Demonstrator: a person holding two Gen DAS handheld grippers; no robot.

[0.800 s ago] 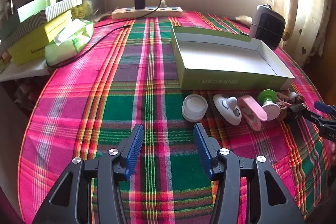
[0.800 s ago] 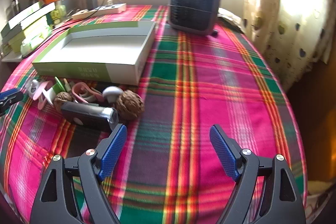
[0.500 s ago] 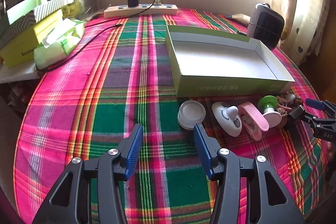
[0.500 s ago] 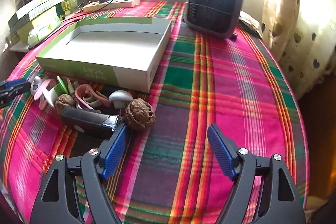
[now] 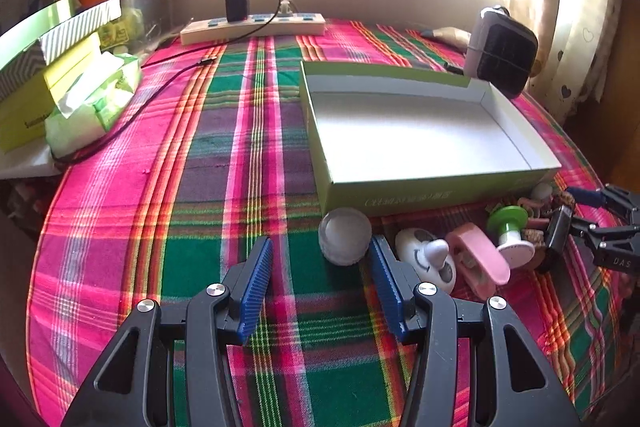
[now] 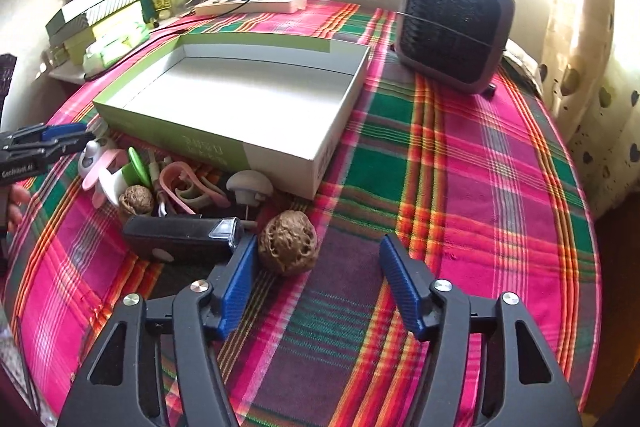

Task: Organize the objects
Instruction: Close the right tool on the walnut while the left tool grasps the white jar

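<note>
A shallow green box (image 5: 420,193) with a white inside stands open on the plaid table. In front of it lie a round white cap (image 5: 345,235), a white knobbed piece (image 5: 426,259), a pink clip (image 5: 478,263) and a green-and-white knob (image 5: 510,231). My left gripper (image 5: 320,251) is open; the cap sits just ahead between its tips, close to the right finger. In the right wrist view, my right gripper (image 6: 318,251) is open around a walnut (image 6: 287,247), which lies beside its left finger. Next to it lie a black device (image 6: 184,239), a second walnut (image 6: 136,201), pink bands (image 6: 188,187) and a white mushroom shape (image 6: 249,185).
A dark heater (image 6: 456,27) stands behind the box at the right. A power strip (image 5: 252,25) with a charger and cable lies at the back. Stacked boxes and a tissue pack (image 5: 92,99) sit at the left. A curtain (image 6: 580,47) hangs at the right.
Both grippers have moved forward toward the objects. The white cap now sits between the left tips, and the walnut between the right fingers. Both stay open.
</note>
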